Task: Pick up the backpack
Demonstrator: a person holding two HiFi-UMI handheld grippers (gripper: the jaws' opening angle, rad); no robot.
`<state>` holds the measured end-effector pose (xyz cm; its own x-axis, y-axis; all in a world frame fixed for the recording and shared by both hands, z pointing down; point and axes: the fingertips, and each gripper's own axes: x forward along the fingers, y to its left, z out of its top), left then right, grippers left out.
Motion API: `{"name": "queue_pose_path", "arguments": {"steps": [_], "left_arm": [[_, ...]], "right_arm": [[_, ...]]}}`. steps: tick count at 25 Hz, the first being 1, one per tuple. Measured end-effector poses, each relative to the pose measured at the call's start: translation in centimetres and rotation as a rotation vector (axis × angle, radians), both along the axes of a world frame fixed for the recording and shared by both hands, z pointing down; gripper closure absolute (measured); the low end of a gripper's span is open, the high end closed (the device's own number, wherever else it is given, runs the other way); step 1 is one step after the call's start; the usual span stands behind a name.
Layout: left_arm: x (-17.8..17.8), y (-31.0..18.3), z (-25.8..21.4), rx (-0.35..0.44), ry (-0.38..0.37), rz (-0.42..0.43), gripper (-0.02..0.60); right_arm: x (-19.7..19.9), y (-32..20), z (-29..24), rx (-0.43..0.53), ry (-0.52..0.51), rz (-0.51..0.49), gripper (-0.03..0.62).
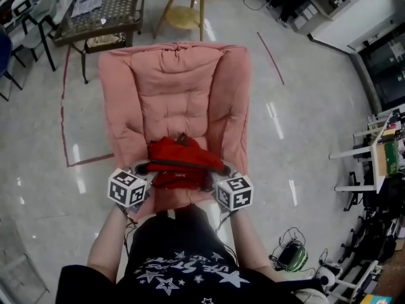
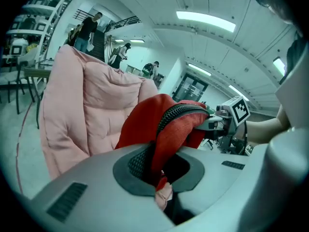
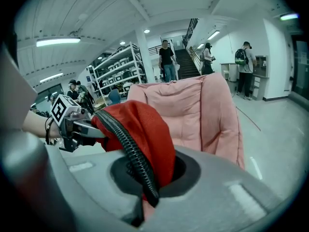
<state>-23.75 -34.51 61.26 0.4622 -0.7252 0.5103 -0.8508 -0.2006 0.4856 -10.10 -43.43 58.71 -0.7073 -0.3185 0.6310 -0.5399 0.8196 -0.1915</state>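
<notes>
Red backpack [image 1: 180, 163] hung over the pink chair [image 1: 171, 87] at centre frame.
Left gripper [image 1: 147, 168] and right gripper [image 1: 222, 170] each clamped its red fabric, one at either end.

No word or number can be read: the white lettering among stars on the person's black shirt [image 1: 183, 272], just behind the left tongs [image 1: 144, 168] and right tongs [image 1: 226, 168], is too warped, and the tongs bear only black-and-white square markers.
</notes>
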Motion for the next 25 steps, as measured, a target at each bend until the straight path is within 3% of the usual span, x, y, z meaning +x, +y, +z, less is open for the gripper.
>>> {"name": "queue_pose_path", "arguments": {"steps": [4, 9, 15, 25], "left_arm": [[0.3, 2.4, -2.3, 0.045, 0.085, -0.005, 0.563], [1.0, 4.0, -2.9, 0.041, 0.070, -0.004, 0.563], [1.7, 4.7, -5.6, 0.136, 0.093, -0.050, 0.563], [6.9, 9.9, -11.6, 0.257, 0.101, -0.133, 0.563]], "right_arm": [[0.4, 2.6, -2.3, 0.036, -0.004, 0.018, 0.585], [1.3, 4.3, -3.1, 0.031, -0.013, 0.027, 0.586], [2.3, 5.4, -6.1, 0.101, -0.074, -0.005, 0.586], [8.2, 11.6, -11.4, 0.174, -0.178, -0.054, 0.586]]}}
